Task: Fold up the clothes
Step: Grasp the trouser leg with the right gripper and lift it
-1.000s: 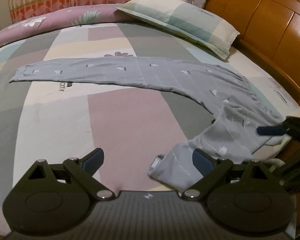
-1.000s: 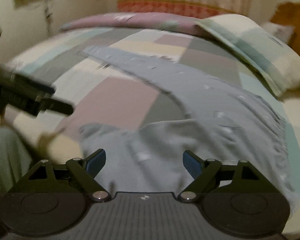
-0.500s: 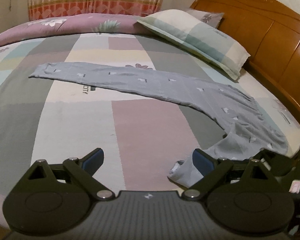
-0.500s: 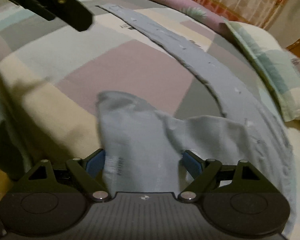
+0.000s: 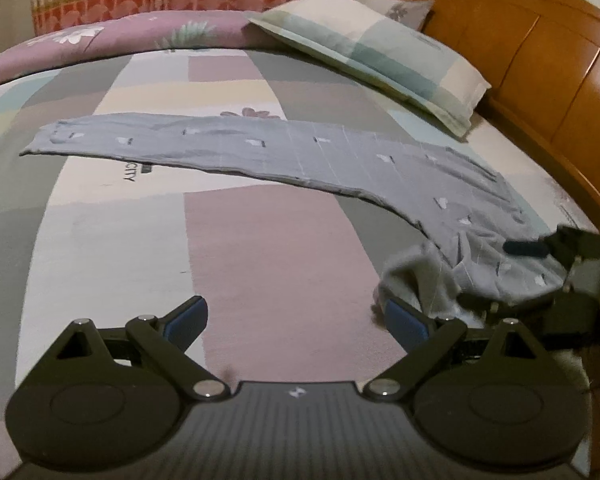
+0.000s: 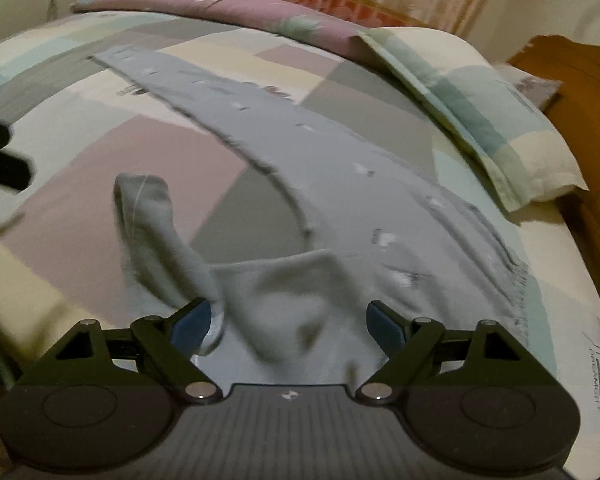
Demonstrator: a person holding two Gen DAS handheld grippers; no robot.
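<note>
My left tool (image 5: 296, 318) wide apart over the bed (image 5: 260, 264), my right tool (image 6: 288, 322) wide, bunched leg of grey pyjama trousers (image 6: 340, 168) between its fingers, other leg flat toward the pillow (image 5: 372, 56)

Both wrist views low over bed (image 5: 260, 260), sharing trousers (image 6: 340, 152); right blurred.

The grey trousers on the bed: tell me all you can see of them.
The grey trousers look like thin soft cloth with small white and dark marks. One leg lies flat and straight across the patchwork bedsheet; the other is crumpled, its cuff curled up by the open right gripper. The gathered waistband lies toward the headboard side. The open left gripper holds nothing.
</note>
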